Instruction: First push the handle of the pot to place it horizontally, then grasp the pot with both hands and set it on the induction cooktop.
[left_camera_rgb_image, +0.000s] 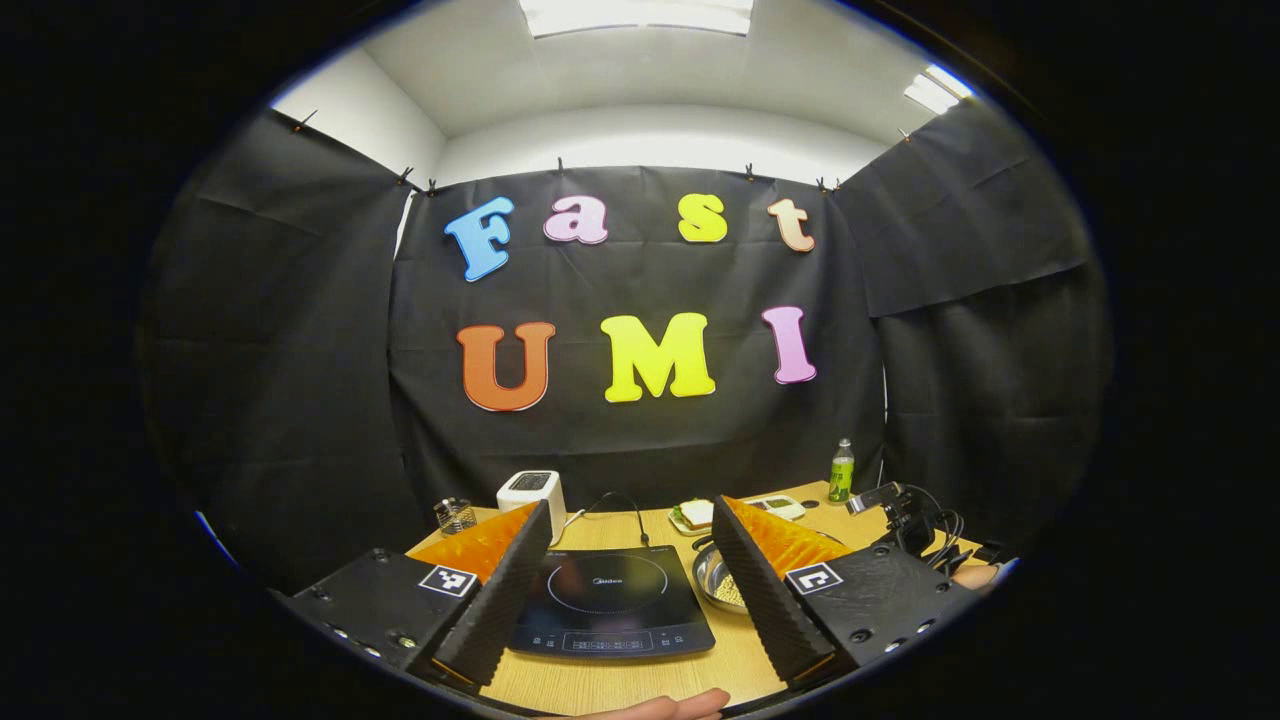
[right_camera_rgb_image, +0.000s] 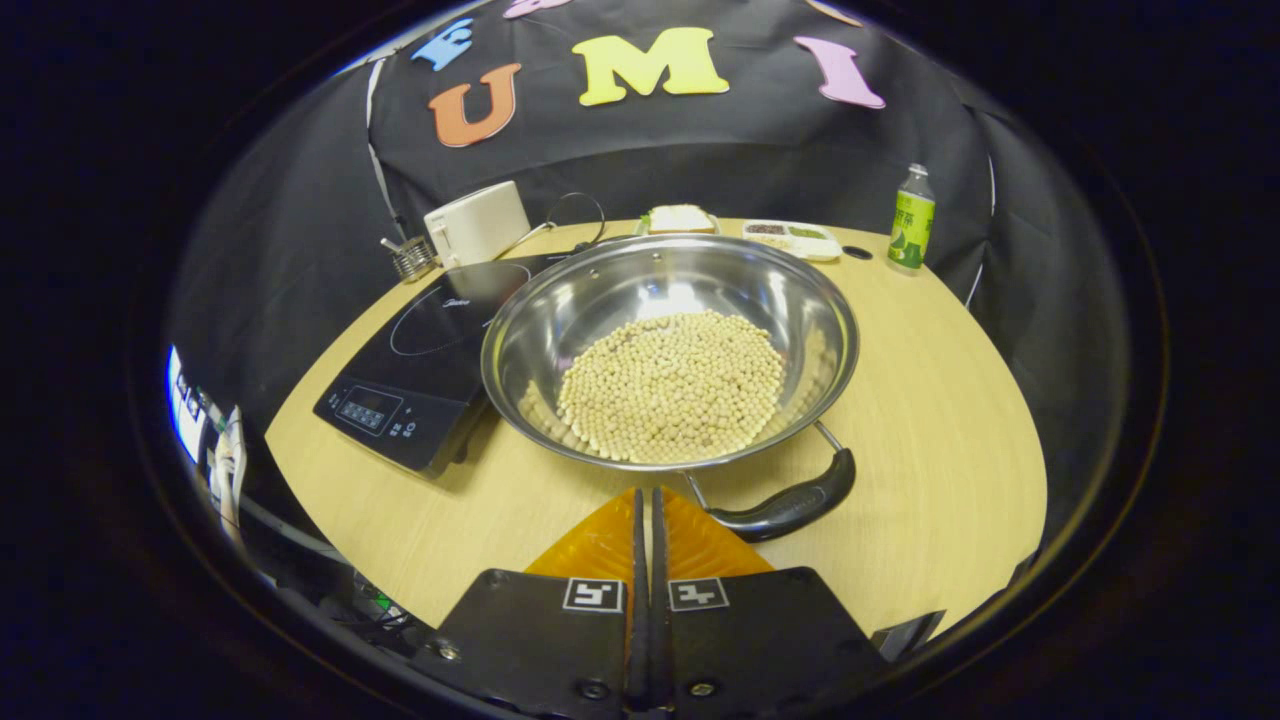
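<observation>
The pot (right_camera_rgb_image: 670, 350), holding pale beans (right_camera_rgb_image: 672, 398), sits mid-desk (right_camera_rgb_image: 930, 420), its rim overlapping the induction cooktop (right_camera_rgb_image: 420, 370) toward the desk's left edge. Its handle (right_camera_rgb_image: 790, 505) points at the near edge, just beside the right tongs (right_camera_rgb_image: 648, 520), fingers together on nothing. The left tongs (left_camera_rgb_image: 630, 560) stand apart above the cooktop's near side.

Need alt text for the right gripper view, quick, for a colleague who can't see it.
A steel pot of pale beans sits on the wooden table, its black handle angled toward the shut right gripper. The induction cooktop lies beside it, on the view's left.
</observation>
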